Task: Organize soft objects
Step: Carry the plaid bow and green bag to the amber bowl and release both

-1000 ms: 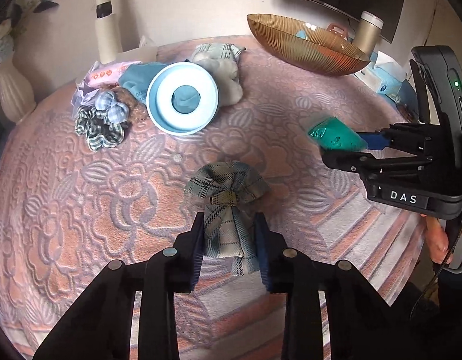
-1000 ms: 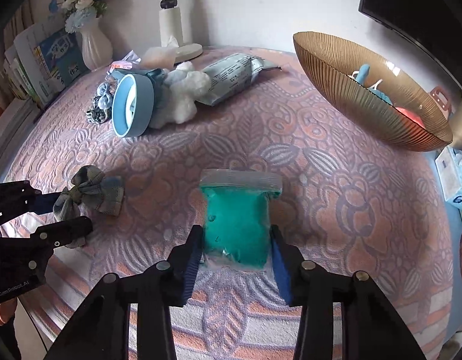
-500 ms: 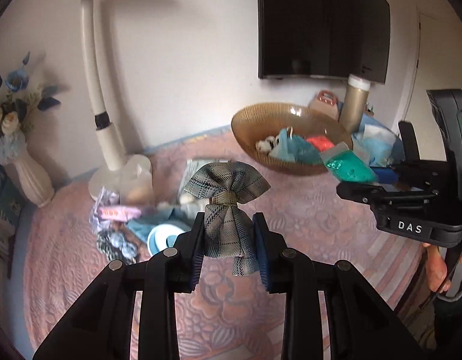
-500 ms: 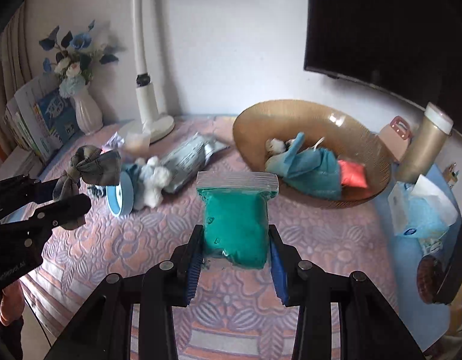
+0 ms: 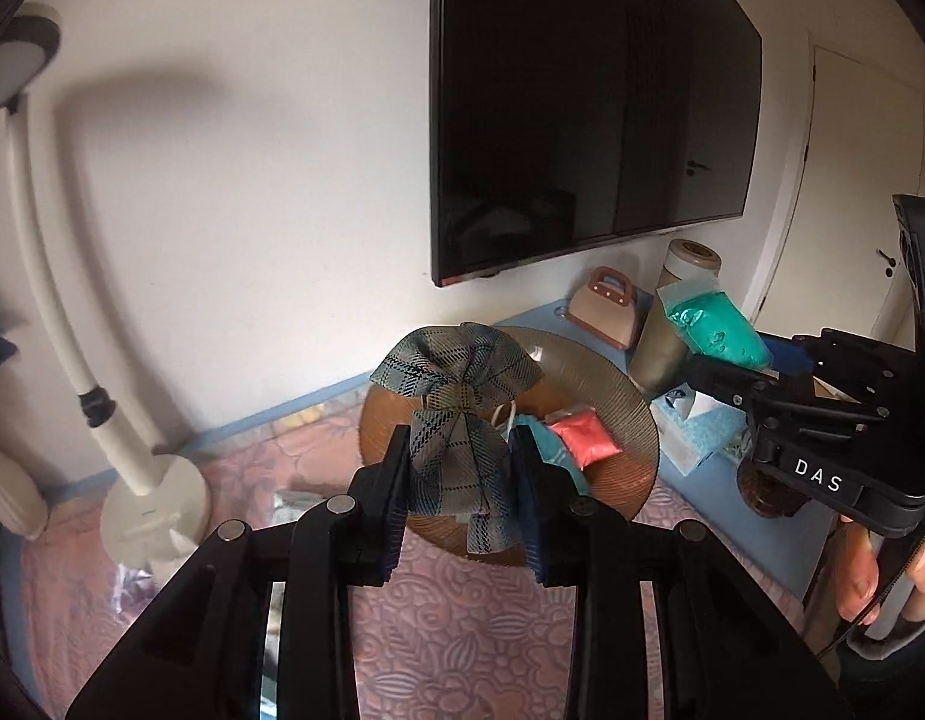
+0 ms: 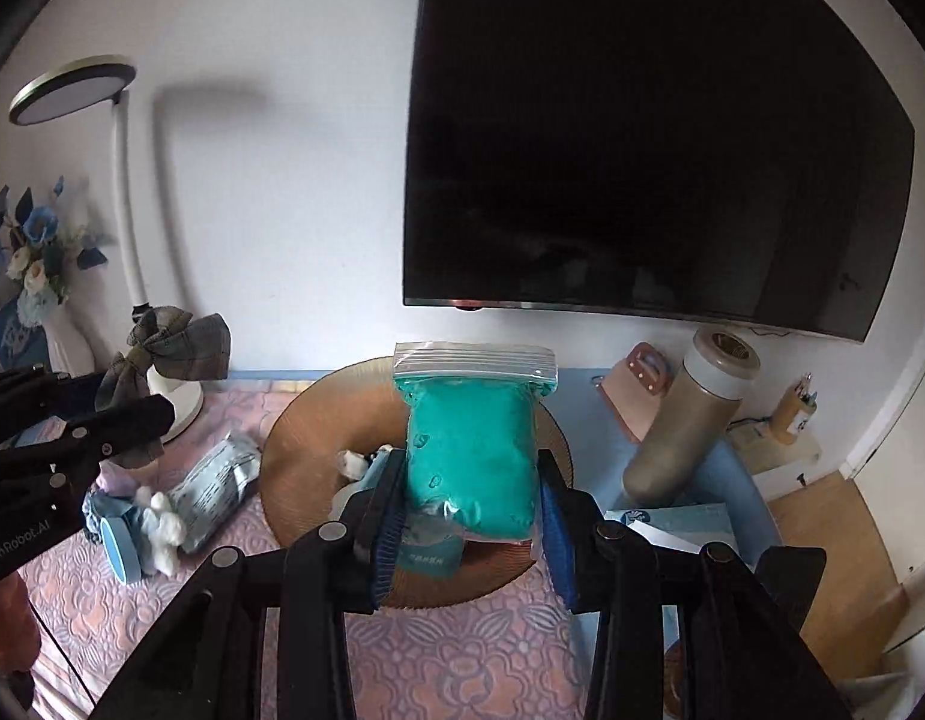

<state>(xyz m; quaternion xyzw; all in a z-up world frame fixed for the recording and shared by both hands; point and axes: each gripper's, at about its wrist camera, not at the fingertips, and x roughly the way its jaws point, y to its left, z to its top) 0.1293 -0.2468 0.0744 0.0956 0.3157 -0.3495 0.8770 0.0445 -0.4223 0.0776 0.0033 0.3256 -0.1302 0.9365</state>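
My left gripper (image 5: 462, 480) is shut on a grey plaid fabric bow (image 5: 456, 414), held in the air in front of the amber ribbed bowl (image 5: 636, 420). My right gripper (image 6: 468, 516) is shut on a zip bag of teal filling (image 6: 471, 456), raised over the same bowl (image 6: 288, 450). The bowl holds a red pouch (image 5: 582, 438), teal cloth and a small white item (image 6: 351, 463). In the left wrist view the right gripper (image 5: 762, 372) with its teal bag (image 5: 714, 330) is at the right; in the right wrist view the left gripper (image 6: 102, 402) with the bow (image 6: 180, 345) is at the left.
On the pink patterned cloth (image 6: 462, 648) lie a blue round holder (image 6: 119, 546), a white plush (image 6: 162, 525) and a grey packet (image 6: 216, 480). A white lamp (image 5: 144, 504), a flower vase (image 6: 60, 342), a beige flask (image 6: 690, 414), a tissue box (image 5: 702, 432) and a wall screen (image 6: 642, 150) stand behind.
Both grippers have risen from the cloth with the bow and the teal bag and moved toward the amber bowl, which now lies just beyond each load.
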